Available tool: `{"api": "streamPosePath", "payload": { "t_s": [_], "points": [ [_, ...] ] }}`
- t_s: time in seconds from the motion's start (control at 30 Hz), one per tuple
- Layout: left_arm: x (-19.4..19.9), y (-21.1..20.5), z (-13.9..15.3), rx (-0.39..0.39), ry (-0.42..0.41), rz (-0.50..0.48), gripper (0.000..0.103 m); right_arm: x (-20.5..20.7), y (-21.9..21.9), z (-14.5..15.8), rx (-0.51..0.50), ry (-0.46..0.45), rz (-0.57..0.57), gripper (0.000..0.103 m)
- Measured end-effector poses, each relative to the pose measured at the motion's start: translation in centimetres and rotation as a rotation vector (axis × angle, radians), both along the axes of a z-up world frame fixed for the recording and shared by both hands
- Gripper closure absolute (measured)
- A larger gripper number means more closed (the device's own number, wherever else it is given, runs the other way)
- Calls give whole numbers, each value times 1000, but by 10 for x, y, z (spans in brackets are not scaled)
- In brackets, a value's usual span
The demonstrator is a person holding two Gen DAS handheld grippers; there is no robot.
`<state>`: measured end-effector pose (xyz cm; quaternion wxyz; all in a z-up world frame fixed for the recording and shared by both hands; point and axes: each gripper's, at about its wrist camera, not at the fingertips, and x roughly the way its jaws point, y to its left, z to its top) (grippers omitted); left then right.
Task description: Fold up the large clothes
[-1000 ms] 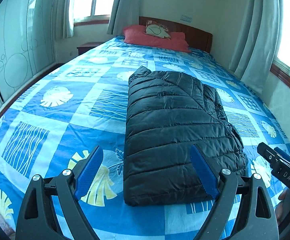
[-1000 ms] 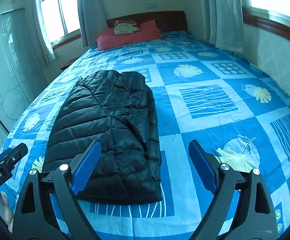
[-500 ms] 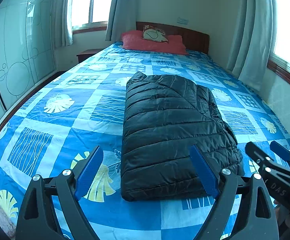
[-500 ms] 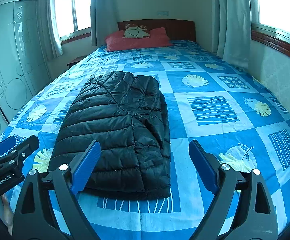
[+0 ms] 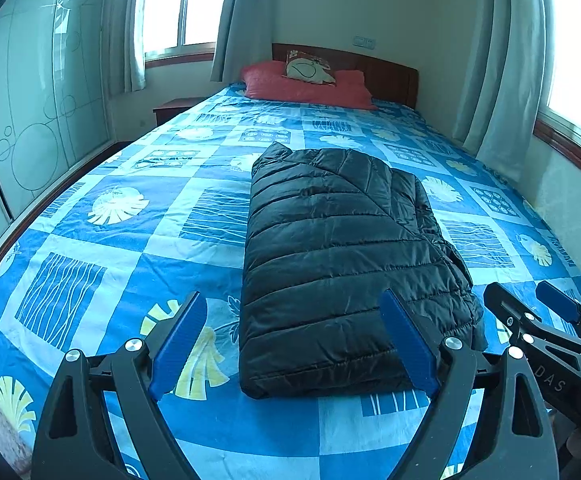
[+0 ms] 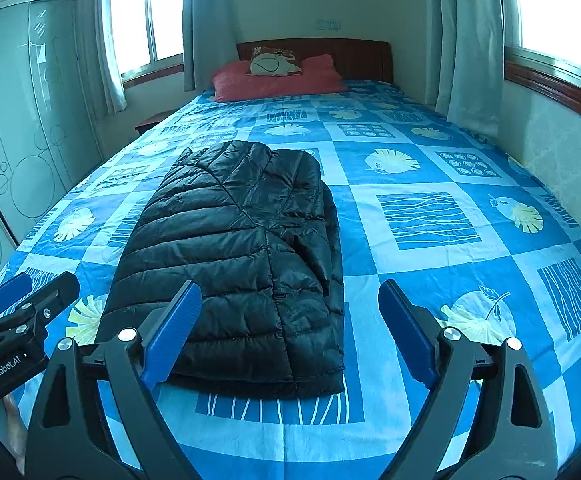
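A black quilted puffer jacket lies folded into a long rectangle on the blue patterned bed; it also shows in the right wrist view. My left gripper is open and empty, held above the bed's foot in front of the jacket's near edge. My right gripper is open and empty, held back from the jacket's near right corner. The right gripper shows at the right edge of the left wrist view, and the left gripper at the left edge of the right wrist view.
Red pillows and a small cushion lie against the wooden headboard. A wardrobe with glass doors stands left of the bed. Curtains and a wall run close along the right side. A nightstand stands at the far left.
Both grippers have drawn back and up from the jacket, so it looks smaller and farther. The jacket has not moved and both grippers stay open.
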<state>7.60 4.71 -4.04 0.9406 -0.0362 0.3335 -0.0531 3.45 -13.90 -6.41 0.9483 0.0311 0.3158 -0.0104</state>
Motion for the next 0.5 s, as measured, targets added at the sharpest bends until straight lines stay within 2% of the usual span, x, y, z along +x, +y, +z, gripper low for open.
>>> {"api": "streamPosePath", "payload": {
  "t_s": [0.5],
  "points": [
    [-1, 2, 2, -5, -2, 12, 16, 0, 3, 0, -2, -1, 2, 13]
  ]
}}
